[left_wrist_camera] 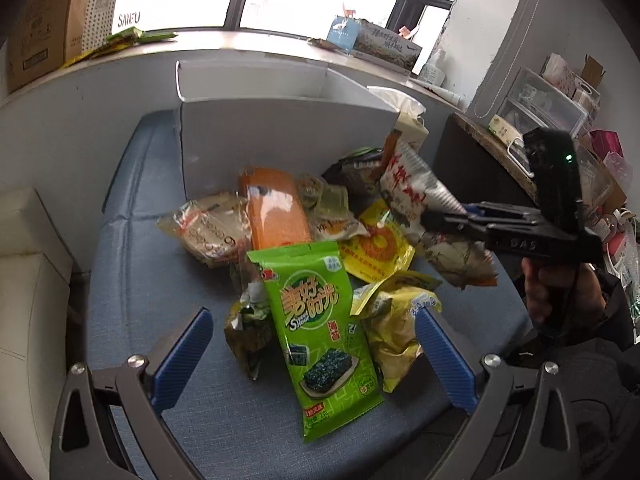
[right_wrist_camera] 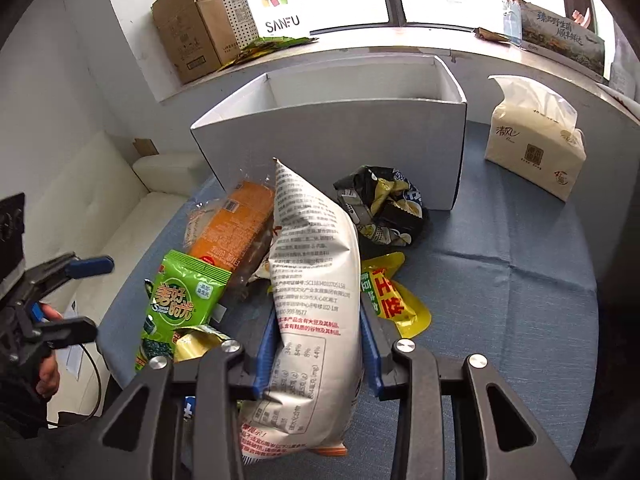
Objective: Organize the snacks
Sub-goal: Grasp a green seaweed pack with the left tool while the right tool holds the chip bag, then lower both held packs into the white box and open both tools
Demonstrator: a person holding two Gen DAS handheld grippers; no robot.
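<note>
Right wrist view: white snack bag pinched, left claw spread over the pile

Right wrist camera shows my right claw pinching a tall white snack bag printed with small black text; both blue pads press into its sides and the bag stands up between them, its top corner pointing toward the white box. In the left wrist view the same bag hangs tilted from that claw, above the right side of the pile, with my right hand on the handle.

My left claw is spread wide, its blue pads on either side of a green seaweed packet without touching it. That packet lies flat on the blue surface, nearest to me, overlapping a dark green crumpled wrapper on its left and a yellow crinkled bag on its right.

Behind these lie an orange cake pack, a clear pale wrapper to its left, a small greenish pack and a yellow pouch with red lettering. A black and yellow bag sits crumpled just in front of the box's wall.

The white box stands open at the back of the surface, beside the pile; I cannot tell what is in it. A tissue pack stands to the right, well apart from the snacks. On the windowsill behind are a cardboard carton and a SANFU paper bag
</note>
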